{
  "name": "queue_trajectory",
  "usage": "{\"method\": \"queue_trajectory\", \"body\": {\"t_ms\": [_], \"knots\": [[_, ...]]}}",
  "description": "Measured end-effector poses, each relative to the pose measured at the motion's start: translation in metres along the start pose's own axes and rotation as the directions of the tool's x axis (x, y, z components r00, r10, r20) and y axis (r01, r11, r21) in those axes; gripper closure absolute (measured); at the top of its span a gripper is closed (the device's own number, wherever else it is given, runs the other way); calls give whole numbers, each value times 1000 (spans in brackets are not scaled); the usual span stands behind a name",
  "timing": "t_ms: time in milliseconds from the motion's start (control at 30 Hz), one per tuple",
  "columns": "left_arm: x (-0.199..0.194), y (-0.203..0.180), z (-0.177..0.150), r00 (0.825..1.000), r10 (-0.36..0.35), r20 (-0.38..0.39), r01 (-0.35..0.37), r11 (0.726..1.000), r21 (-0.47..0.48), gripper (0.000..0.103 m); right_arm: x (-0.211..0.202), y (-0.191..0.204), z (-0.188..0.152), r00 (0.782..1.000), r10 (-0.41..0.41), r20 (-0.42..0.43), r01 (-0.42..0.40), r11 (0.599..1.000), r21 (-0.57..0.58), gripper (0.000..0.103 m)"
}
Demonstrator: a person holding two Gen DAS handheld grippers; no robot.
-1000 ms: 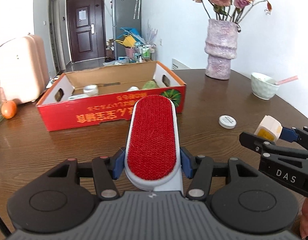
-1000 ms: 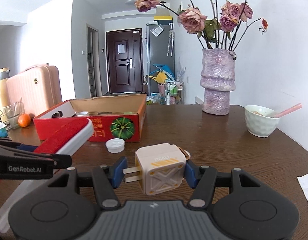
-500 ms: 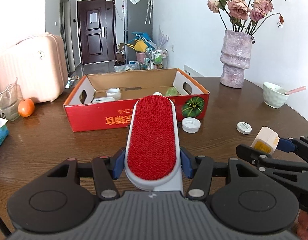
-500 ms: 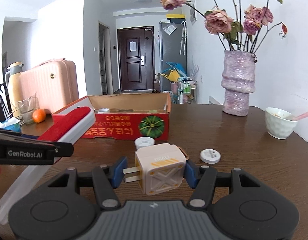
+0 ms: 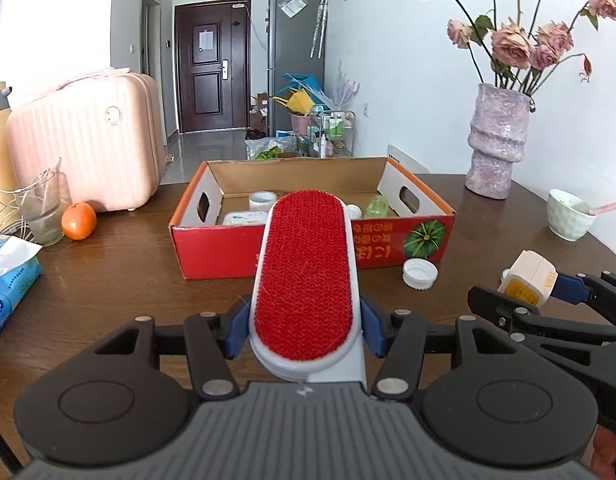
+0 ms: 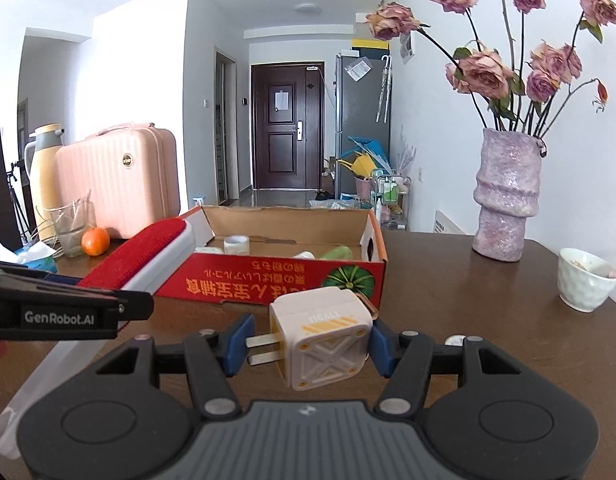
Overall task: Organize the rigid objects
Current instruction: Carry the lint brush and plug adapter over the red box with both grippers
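The lint brush (image 5: 304, 276) held in the left hand-held gripper (image 5: 304, 330) hides the middle of the red box (image 5: 212, 252) ahead of it, so the small things inside show only in part. The brush's handle end is lost under the gripper body. Right of it, the right hand-held gripper (image 5: 556, 280) is cut off by the frame edge. In the right wrist view, the charger plug (image 6: 322, 334) covers whatever lies on the counter (image 6: 488, 300) just behind it. The bowl (image 6: 584, 280) holds something too small to tell.
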State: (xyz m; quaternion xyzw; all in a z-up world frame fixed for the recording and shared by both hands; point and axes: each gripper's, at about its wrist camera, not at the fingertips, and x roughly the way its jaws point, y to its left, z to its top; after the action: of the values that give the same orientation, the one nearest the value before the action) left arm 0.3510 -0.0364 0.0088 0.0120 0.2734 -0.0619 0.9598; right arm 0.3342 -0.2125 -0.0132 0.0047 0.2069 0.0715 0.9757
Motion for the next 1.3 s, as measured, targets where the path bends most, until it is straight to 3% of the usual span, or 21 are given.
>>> {"method": "queue_trajectory", "body": {"t_ms": [500, 1300], "knots": [[14, 15, 29, 998, 35, 46, -33, 998, -50, 47, 32, 8, 36, 999, -10, 44, 10, 1000, 17, 44], [81, 25, 73, 995, 80, 59, -74, 993, -88, 47, 115, 4, 75, 998, -21, 63, 16, 997, 82, 44]]}}
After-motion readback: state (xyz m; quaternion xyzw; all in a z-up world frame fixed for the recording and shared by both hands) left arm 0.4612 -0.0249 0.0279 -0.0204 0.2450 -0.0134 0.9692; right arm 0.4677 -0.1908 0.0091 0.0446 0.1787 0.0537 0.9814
